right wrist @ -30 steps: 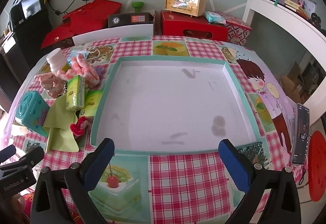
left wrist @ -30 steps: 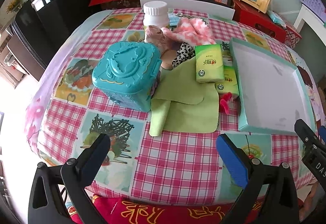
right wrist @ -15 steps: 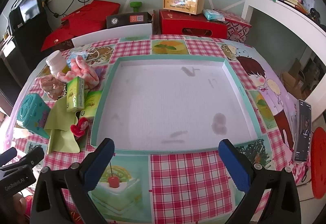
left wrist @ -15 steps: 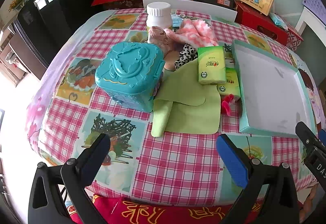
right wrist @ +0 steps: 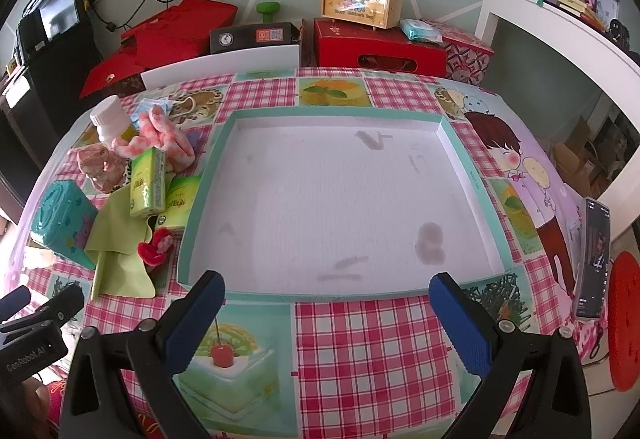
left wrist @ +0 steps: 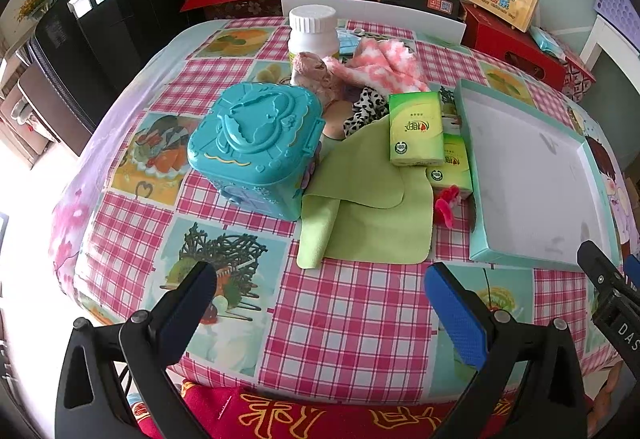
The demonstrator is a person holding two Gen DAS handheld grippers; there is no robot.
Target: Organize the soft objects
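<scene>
1. Our jaws stand wide apart and hold nothing on both sides: the left gripper hangs over the near table edge in front of the pile, and the right gripper hangs over the near rim of the tray.
2. The table, under its pink checked cloth with food pictures, carries everything we see.
3. The shallow teal-rimmed tray lies on our right half of the table, its white floor bare apart from a few grey smudges.
4. The teal plastic case sits left of the pile, touching the cloth's edge.
5. The green cloth lies flat between case and tray, one corner folded over.
6. The pink-and-white fluffy towel lies bunched at the far side, beside the white bottle.
7. Two green tissue packs rest on the cloth's far edge, one overlapping the other, just beside the tray wall.
8. A pale pink plush piece and a black-and-white spotted fabric lie between bottle and cloth.
9. A small red scrunchie sits against the tray's left wall.
10. A phone lies at the table's right edge.
</scene>
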